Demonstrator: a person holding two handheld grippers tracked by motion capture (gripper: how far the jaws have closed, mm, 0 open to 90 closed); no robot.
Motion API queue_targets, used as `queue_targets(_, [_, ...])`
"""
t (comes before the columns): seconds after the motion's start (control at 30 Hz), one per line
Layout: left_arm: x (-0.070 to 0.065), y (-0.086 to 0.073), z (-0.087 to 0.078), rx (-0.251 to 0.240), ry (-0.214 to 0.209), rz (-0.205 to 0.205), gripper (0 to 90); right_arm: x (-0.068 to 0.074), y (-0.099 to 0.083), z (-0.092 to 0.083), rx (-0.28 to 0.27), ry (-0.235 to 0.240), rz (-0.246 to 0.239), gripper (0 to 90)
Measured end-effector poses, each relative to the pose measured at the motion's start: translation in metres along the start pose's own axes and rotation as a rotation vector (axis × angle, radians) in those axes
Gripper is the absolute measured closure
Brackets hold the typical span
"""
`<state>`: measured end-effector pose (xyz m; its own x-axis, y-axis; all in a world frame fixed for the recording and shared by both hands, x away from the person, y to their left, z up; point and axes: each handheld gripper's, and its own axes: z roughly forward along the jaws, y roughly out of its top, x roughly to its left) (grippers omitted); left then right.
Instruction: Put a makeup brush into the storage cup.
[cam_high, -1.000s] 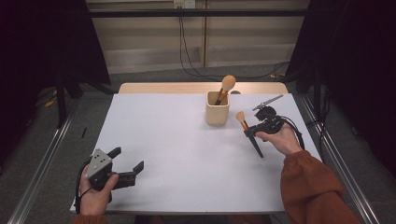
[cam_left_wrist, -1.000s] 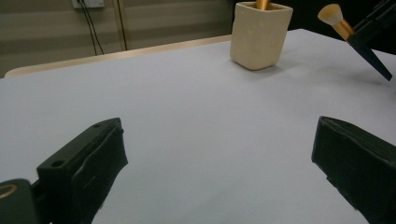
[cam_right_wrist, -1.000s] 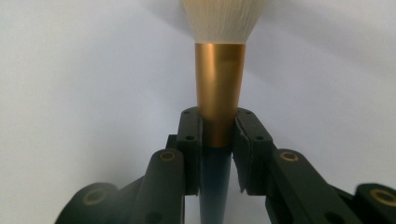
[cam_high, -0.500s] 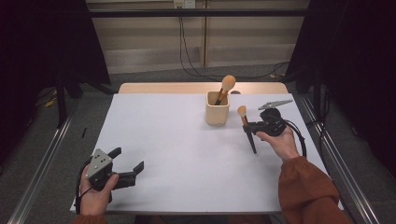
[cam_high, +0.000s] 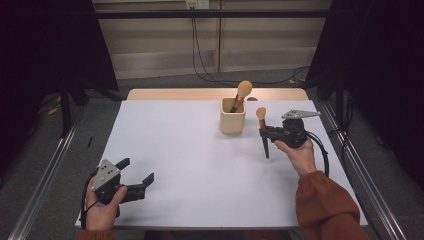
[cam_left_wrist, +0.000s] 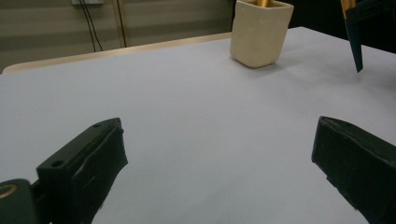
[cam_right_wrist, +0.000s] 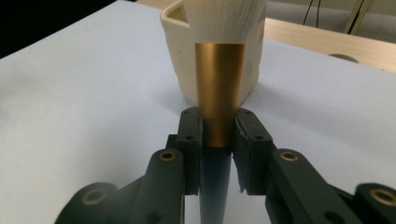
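A makeup brush (cam_high: 263, 131) with pale bristles, a gold collar (cam_right_wrist: 219, 88) and a dark handle stands upright in the air, bristles up. My right gripper (cam_high: 266, 133) is shut on it just right of a cream square cup (cam_high: 233, 115). A second brush (cam_high: 241, 94) leans inside that cup. In the right gripper view both pads clamp the collar, with the cup (cam_right_wrist: 184, 51) right behind. At the table's near left my left gripper (cam_high: 136, 175) rests open, nothing between its fingers. The left gripper view has the cup (cam_left_wrist: 259, 32) far off and the held brush's handle tip (cam_left_wrist: 356, 49) at the upper right.
The white table top (cam_high: 190, 155) has a wooden strip (cam_high: 165, 94) along its far edge. Metal rails (cam_high: 47, 172) run along both sides on the floor. Cables (cam_high: 202, 45) hang at the back wall.
My right gripper has carried the brush slightly toward the cup and tipped it more upright. The left gripper has stayed where it was.
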<state>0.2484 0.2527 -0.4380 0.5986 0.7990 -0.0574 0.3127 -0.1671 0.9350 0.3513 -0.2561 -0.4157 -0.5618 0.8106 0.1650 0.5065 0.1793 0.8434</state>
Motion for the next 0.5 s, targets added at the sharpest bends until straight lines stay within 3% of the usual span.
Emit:
queue_targets(0.23, [0.000, 0.000, -0.001, -0.003, -0.003, 0.001, 2.7, 0.004, -0.004, 0.000, -0.073, 0.005, 0.005, 74.5])
queue_targets(0.5, [0.000, 0.000, -0.001, -0.002, -0.001, 0.000, 2.7, 0.004, 0.002, -0.013, -0.186, 0.013, 0.010, 74.5])
